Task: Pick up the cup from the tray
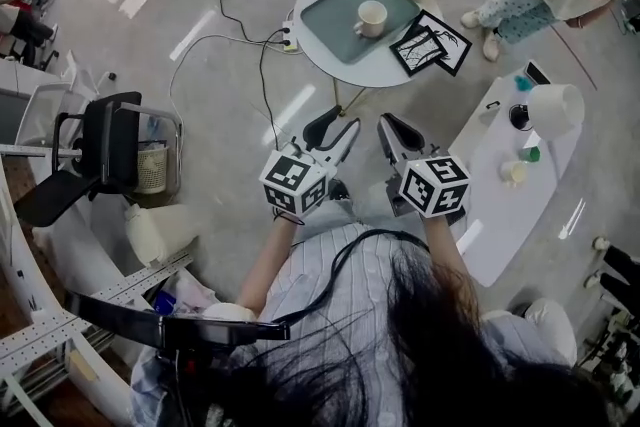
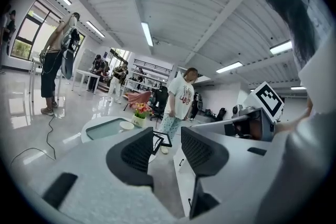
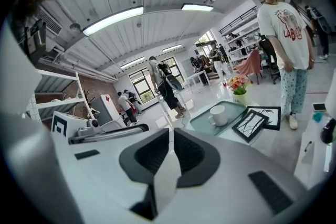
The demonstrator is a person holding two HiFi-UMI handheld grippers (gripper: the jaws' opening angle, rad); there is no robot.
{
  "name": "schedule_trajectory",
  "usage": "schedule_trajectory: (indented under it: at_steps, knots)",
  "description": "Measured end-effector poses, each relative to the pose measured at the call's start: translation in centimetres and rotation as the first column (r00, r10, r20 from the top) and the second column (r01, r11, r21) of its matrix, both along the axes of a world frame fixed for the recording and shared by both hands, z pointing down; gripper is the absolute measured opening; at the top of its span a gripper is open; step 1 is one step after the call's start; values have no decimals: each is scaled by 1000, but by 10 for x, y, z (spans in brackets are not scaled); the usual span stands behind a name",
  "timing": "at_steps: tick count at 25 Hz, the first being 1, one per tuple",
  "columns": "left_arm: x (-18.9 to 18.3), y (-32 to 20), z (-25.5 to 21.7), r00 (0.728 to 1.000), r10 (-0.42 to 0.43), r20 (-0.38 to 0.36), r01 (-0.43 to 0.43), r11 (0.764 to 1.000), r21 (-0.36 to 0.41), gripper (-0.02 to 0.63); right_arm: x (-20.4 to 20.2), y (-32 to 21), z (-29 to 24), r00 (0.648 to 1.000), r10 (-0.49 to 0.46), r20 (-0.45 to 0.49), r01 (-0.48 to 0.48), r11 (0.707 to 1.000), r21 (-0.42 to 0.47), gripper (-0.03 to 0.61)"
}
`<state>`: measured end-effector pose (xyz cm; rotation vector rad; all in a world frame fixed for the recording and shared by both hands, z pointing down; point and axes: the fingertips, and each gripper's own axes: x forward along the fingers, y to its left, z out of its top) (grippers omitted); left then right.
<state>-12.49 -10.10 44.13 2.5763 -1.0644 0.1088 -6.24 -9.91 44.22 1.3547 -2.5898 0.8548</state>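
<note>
A: Is the cup [image 1: 371, 17] lifted?

B: No. It sits on the tray [image 1: 335, 20], on the far round surface [image 1: 385, 65]. The left tool [image 1: 338, 127] is spread and empty, the right tool [image 1: 392, 127] pressed together, both well short.

Shirt [image 1: 325, 290]: pale, thin stripes
Hair [image 1: 450, 345]: long, dark, 5 o'clock
Cable [image 1: 345, 253]: black, thin
Left gripper [image 1: 338, 127], right gripper [image 1: 392, 127]: white, black-patterned cubes

Left gripper [image 1: 335, 133]: jaws apart, nothing between. Right gripper [image 1: 397, 133]: jaws closed together. Both held side by side, pointing forward.
</note>
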Motion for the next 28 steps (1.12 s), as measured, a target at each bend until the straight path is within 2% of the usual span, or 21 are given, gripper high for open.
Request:
schedule_trajectory:
  at_steps: [11,28]
  knots:
    - [10,-29,15,1000,19,-1,-20,999,-40,163,2,-30,12,1000,-9,-10,8,999,-39,43]
    - [23,-148,39,996,-85,20,87,991,-105,175,29,-166,30,996,-94,-12,93,993,-76,43]
